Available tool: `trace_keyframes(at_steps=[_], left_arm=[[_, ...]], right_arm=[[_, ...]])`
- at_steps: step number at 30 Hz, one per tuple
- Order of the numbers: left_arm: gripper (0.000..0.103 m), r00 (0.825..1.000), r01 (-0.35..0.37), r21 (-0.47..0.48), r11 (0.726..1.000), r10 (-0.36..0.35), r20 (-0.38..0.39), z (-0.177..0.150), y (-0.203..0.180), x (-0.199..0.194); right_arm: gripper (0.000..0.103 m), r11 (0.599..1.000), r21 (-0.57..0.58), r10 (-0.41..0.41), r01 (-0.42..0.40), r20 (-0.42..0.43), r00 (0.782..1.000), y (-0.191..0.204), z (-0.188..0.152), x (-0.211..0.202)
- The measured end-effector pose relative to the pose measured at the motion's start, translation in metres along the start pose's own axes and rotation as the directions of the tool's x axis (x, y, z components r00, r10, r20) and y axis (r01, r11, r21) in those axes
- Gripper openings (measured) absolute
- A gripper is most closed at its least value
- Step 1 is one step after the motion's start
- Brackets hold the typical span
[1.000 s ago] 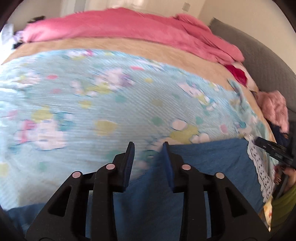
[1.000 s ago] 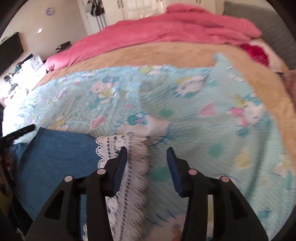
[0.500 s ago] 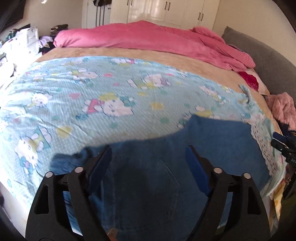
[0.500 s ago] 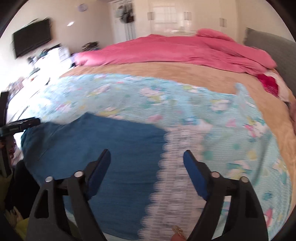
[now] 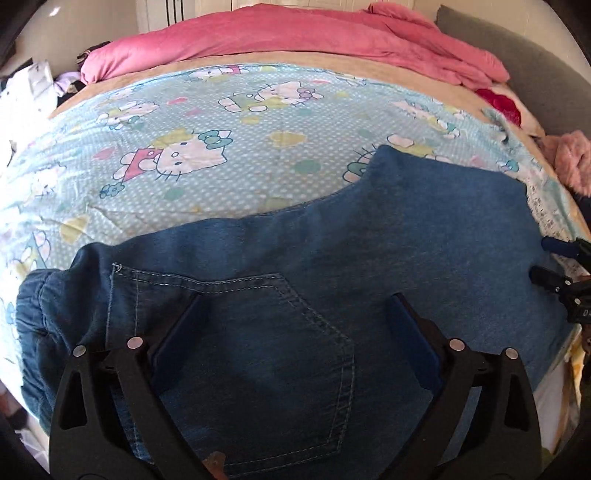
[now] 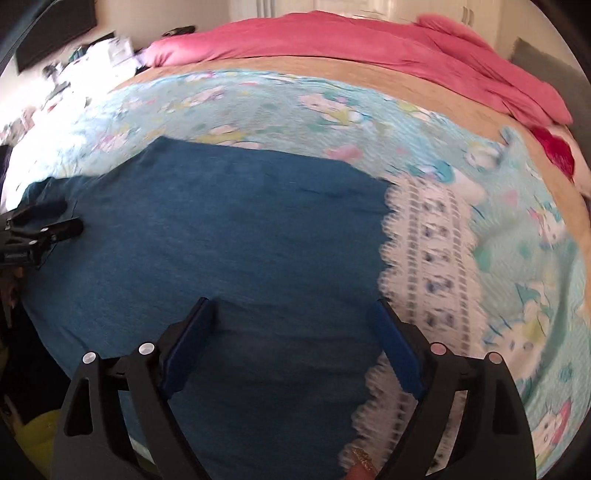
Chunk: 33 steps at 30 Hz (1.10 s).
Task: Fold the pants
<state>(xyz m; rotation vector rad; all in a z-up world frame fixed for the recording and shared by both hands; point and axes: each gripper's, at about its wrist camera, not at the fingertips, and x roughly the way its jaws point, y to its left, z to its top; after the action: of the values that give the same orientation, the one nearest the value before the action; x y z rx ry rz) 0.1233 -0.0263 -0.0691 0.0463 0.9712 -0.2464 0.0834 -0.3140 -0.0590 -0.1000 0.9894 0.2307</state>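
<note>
Left wrist view / left claw: left claw (image 5: pixel 293 334) jaws spread wide, nothing between them, hovering over the jeans
Left wrist view / pants: pants (image 5: pixel 332 266) lie flat on the bed near its front edge, back pocket (image 5: pixel 258 350) facing up right under the claw, elastic waistband (image 5: pixel 40 314) bunched at far left, leg running off right
Left wrist view / why: looks like the denim is laid flat for a fold; empty claw suggests it is between grips, judgement only
Left wrist view / other claw: right claw (image 5: pixel 554 266) pokes in at right edge by the leg end, jaws apart
Left wrist view / surface: Hello Kitty sheet (image 5: pixel 221 147) in light blue covers the bed, tan blanket (image 5: pixel 332 70) behind it, pink duvet (image 5: pixel 295 33) heaped at the back
Left wrist view / room: grey headboard (image 5: pixel 517 55) right, clutter at left, too small to name
Right wrist view / right claw: fingers wide apart, holding nothing, above the leg end of the pants
Right wrist view / pants: plain blue leg fills the middle, hem edge touching the lace trim (image 6: pixel 428 251) of the sheet
Right wrist view / why: likely poised to pinch the hem end and carry it toward the waistband
Right wrist view / left claw: seen at left edge, over the cloth
Right wrist view / room: dark TV (image 6: pixel 55 33) on the wall, picture blurred
</note>
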Motion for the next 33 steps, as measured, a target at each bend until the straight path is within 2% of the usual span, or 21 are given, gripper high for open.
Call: trace_keyframes(at_steps=[7, 11, 16, 21, 23, 24, 28, 31, 33], left_arm=[[0.093, 1.000, 0.017, -0.004, 1.000, -0.017, 0.023, 0.002, -0.004, -0.010], [0.093, 0.996, 0.046, 0.003, 0.999, -0.046, 0.073, 0.008, -0.011, -0.033], [0.093, 0.991, 0.072, 0.030, 0.997, -0.075, 0.109, 0.012, -0.028, -0.055], [0.093, 0.991, 0.094, 0.058, 0.994, -0.099, 0.090, 0.010, -0.046, -0.055], [0.093, 0.992, 0.094, 0.071, 0.993, -0.100, 0.083, 0.008, -0.052, -0.054], [0.093, 0.992, 0.098, 0.075, 0.992, -0.104, 0.078, 0.006, -0.054, -0.053], [0.093, 0.993, 0.103, 0.097, 0.990, -0.109, 0.049, -0.001, -0.065, -0.044], [0.093, 0.994, 0.108, 0.114, 0.988, -0.111, 0.017, -0.010, -0.072, -0.034], [0.093, 0.997, 0.082, 0.129, 0.988, -0.080, -0.016, -0.015, -0.077, -0.024]], right_arm=[[0.087, 1.000, 0.016, 0.014, -0.015, 0.024, 1.000, -0.004, 0.000, 0.000], [0.087, 0.998, 0.044, 0.047, -0.053, 0.125, 0.991, -0.008, -0.004, -0.032], [0.087, 0.998, 0.038, 0.049, -0.058, 0.196, 0.979, -0.003, -0.012, -0.063], [0.087, 0.999, 0.029, 0.035, -0.043, 0.241, 0.970, 0.007, -0.018, -0.081], [0.089, 0.998, 0.033, 0.046, -0.056, 0.246, 0.968, 0.008, -0.021, -0.084], [0.096, 0.998, 0.032, 0.049, -0.059, 0.247, 0.968, 0.009, -0.023, -0.086], [0.096, 0.999, 0.021, 0.032, -0.038, 0.238, 0.971, 0.017, -0.030, -0.084], [0.096, 0.999, 0.044, 0.008, -0.016, 0.190, 0.982, 0.015, -0.039, -0.073], [0.096, 0.998, 0.062, -0.019, 0.012, 0.129, 0.991, 0.010, -0.045, -0.061]])
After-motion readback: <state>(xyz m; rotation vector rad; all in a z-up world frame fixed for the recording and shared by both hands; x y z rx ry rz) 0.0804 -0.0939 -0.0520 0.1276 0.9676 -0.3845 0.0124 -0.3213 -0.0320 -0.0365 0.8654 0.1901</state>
